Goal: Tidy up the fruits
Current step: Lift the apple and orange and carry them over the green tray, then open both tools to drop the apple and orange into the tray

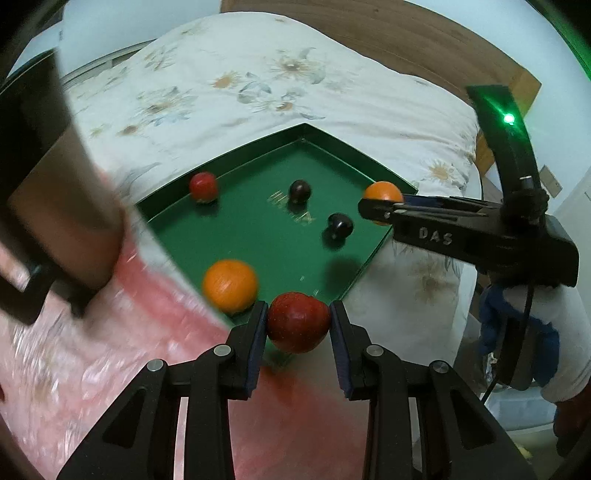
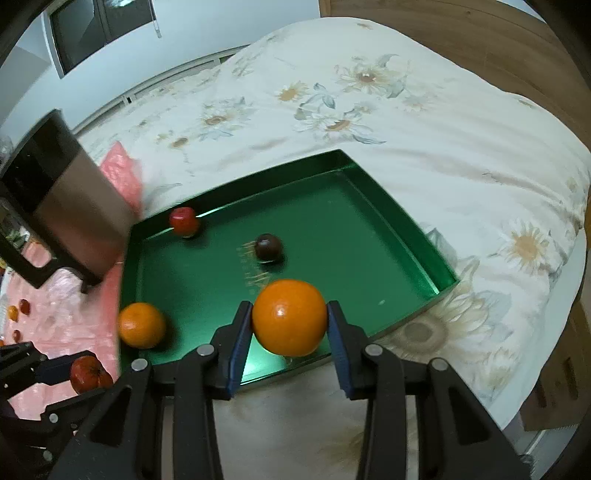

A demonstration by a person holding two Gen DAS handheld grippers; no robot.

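My left gripper point(image 1: 298, 325) is shut on a red apple point(image 1: 297, 320), held over the near corner of the green tray point(image 1: 258, 240). My right gripper point(image 2: 290, 325) is shut on an orange point(image 2: 289, 316) above the tray's point(image 2: 424, 236) near edge; the same orange point(image 1: 383, 195) and right gripper point(image 1: 373, 206) show at the tray's right side in the left wrist view. In the tray lie a small red apple point(image 1: 202, 186), another orange point(image 1: 229, 284) and two dark round fruits point(image 1: 300, 190) point(image 1: 339, 226). The held red apple point(image 2: 88, 373) appears at lower left of the right wrist view.
The tray rests on a floral white duvet point(image 2: 369, 110) over a bed with a wooden headboard point(image 2: 461, 33). A pink plastic sheet point(image 2: 55, 314) with several small fruits lies to the left. A dark-and-tan box shape point(image 2: 70, 206) stands near the tray's left corner.
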